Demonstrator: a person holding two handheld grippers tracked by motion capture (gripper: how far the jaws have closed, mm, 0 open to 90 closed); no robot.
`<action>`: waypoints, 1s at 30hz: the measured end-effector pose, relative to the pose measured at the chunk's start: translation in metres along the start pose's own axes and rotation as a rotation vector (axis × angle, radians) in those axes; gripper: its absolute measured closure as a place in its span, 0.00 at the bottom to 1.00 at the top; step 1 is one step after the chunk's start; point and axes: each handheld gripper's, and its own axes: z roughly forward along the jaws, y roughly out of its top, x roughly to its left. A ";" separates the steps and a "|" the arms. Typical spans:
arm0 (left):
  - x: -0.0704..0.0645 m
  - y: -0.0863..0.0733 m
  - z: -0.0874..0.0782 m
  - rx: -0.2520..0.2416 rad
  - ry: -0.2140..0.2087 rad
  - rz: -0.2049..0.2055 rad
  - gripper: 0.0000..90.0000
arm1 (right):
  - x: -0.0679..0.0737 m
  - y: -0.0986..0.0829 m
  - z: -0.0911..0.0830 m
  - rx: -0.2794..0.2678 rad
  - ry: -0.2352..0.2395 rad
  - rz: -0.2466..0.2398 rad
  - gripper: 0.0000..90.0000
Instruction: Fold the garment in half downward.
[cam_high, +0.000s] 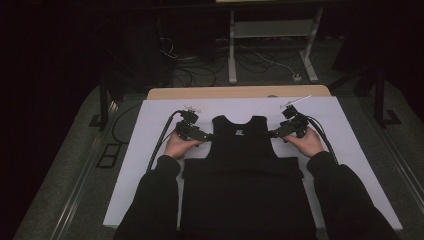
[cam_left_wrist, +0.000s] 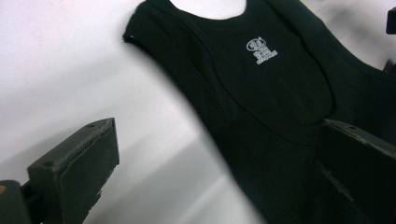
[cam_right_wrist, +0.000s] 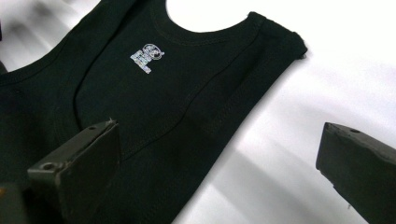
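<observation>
A black vest (cam_high: 243, 165) lies flat on the white sheet (cam_high: 150, 130) covering the worktop (cam_high: 200, 93), neck hole facing away from the person, lower part folded up across the middle. The left claw (cam_high: 209, 136) sits at the vest's left armhole edge, the right claw (cam_high: 272, 134) at the right armhole edge, each gripped by a hand (cam_high: 176, 146). From above, you cannot judge how wide either one stands. The left gripper view settles it: jaws wide apart, one over bare white sheet, the other over black cloth, the vest's edge running between them, nothing pinched. It also picks out a small silver logo (cam_left_wrist: 261, 50) below the neckline. The right gripper view mirrors that: jaws spread wide, one over the fabric, one over the sheet, the armhole seam (cam_right_wrist: 205, 100) between, nothing held.
</observation>
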 end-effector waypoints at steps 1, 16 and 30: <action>-0.001 0.000 0.002 -0.003 -0.002 -0.004 0.00 | 0.000 0.000 0.001 0.002 0.001 0.000 0.00; -0.003 0.001 0.011 -0.033 -0.031 -0.024 0.15 | 0.002 0.000 0.010 -0.023 0.022 0.003 0.13; -0.007 0.005 0.020 -0.024 0.037 -0.039 0.36 | 0.005 0.000 0.020 -0.009 0.004 0.001 0.30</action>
